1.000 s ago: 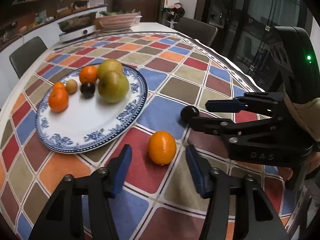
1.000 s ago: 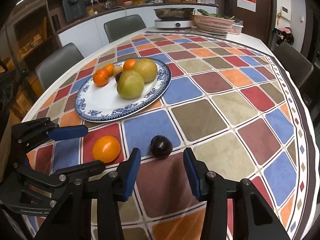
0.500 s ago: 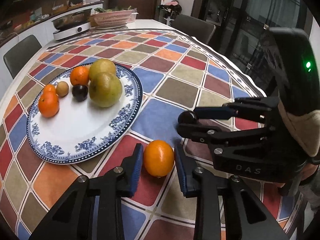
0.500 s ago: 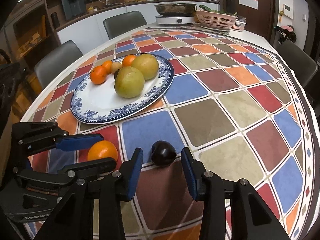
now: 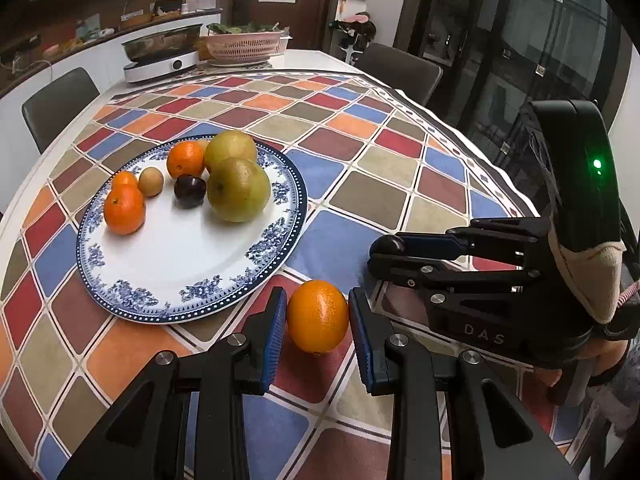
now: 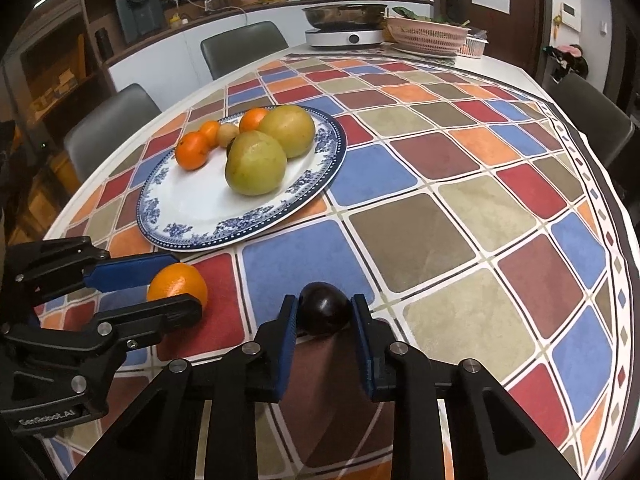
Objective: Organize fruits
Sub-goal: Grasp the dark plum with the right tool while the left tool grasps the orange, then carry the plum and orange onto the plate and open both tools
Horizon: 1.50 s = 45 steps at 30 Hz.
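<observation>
Plate (image 5: 168,264) sits left of centre on the checkered tablecloth (image 5: 372,196), blue-patterned rim, white middle. On it, from the left: two small oranges (image 5: 124,210), one right behind the other, a small tan round fruit (image 5: 151,181), another orange (image 5: 185,159) further back, a dark plum (image 5: 190,191), then two big yellow-green pears (image 5: 238,189) touching each other near the plate's right rim.

Just off the plate's near edge, the loose orange (image 5: 317,316) rests on a red square of the cloth. Left gripper (image 5: 317,334) has its blue pads (image 5: 275,334) closed in on both sides of that orange; pads look touching or nearly so, orange down on the cloth. In the right wrist view same orange (image 6: 178,285) shows between the left gripper's two fingers.

Right of that, the right gripper (image 6: 325,332) is narrowed around a second dark plum (image 6: 324,314) lying on the cloth at the blue/brown square border. Pads sit against its sides, plum not lifted. From the left wrist view only the plum's tip (image 5: 392,245) peeks past the right gripper's finger.

Far end of table: electric hot pot (image 5: 162,54), pink basket (image 5: 245,44) just right of it. Grey chairs (image 5: 56,106) around the table.
</observation>
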Available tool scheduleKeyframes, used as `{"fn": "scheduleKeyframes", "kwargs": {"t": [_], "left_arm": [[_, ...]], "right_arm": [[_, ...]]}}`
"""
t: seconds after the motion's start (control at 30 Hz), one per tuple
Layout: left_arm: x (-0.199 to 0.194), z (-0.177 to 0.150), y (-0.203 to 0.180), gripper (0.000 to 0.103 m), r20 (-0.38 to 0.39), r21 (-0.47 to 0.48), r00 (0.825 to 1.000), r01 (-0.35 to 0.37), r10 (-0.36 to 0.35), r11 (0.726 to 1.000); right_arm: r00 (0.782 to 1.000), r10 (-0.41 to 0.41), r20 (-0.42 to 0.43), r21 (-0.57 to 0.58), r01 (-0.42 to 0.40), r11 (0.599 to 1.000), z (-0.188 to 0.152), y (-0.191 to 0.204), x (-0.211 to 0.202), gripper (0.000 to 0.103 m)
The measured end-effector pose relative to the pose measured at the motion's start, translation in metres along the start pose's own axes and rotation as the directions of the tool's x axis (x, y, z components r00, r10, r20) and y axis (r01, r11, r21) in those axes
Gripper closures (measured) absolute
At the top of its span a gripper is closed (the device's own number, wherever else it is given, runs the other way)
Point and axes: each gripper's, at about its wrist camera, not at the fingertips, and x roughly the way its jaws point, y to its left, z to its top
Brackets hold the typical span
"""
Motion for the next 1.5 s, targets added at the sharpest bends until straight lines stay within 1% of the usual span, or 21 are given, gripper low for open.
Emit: {"fn": "scheduleKeyframes", "kwargs": {"t": [0.37,0.73,0.97,1.1,1.2,1.5], "left_arm": [[-0.031,0.000,0.000,0.071,0.058,0.001,0.998,-0.003,0.003,1.000],[-0.070,-0.009,0.005,0.071,0.119,-0.021,0.993,-0.008,0.010,1.000],[-0.096,-0.013,0.008,0.071,0.168,-0.022,0.986,-0.021,0.024,1.000],[-0.111,-0.013,0.012,0.071,0.203,-0.023,0.979,-0.028,0.033,0.999],[-0.121,-0.013,0.015,0.071,0.222,-0.029,0.973,-0.049,0.054,0.998],[-0.145,-0.011,0.032,0.071,0.278,-0.045,0.959,-0.052,0.063,0.998]], "right_arm": [[0.997,-0.009,0.076,-0.012,0.010,1.000,0.001,0.017,-0.036,0.076],[0.988,-0.014,0.151,-0.024,0.018,1.000,0.002,0.043,-0.076,0.076],[0.983,-0.012,0.184,-0.015,0.015,1.000,0.000,0.062,-0.097,0.076],[0.981,-0.005,0.195,0.000,0.005,1.000,-0.001,0.071,-0.106,0.076],[0.979,0.001,0.203,0.010,-0.003,1.000,0.000,0.078,-0.111,0.076],[0.975,0.011,0.224,0.020,-0.016,1.000,0.009,0.097,-0.122,0.076]]}}
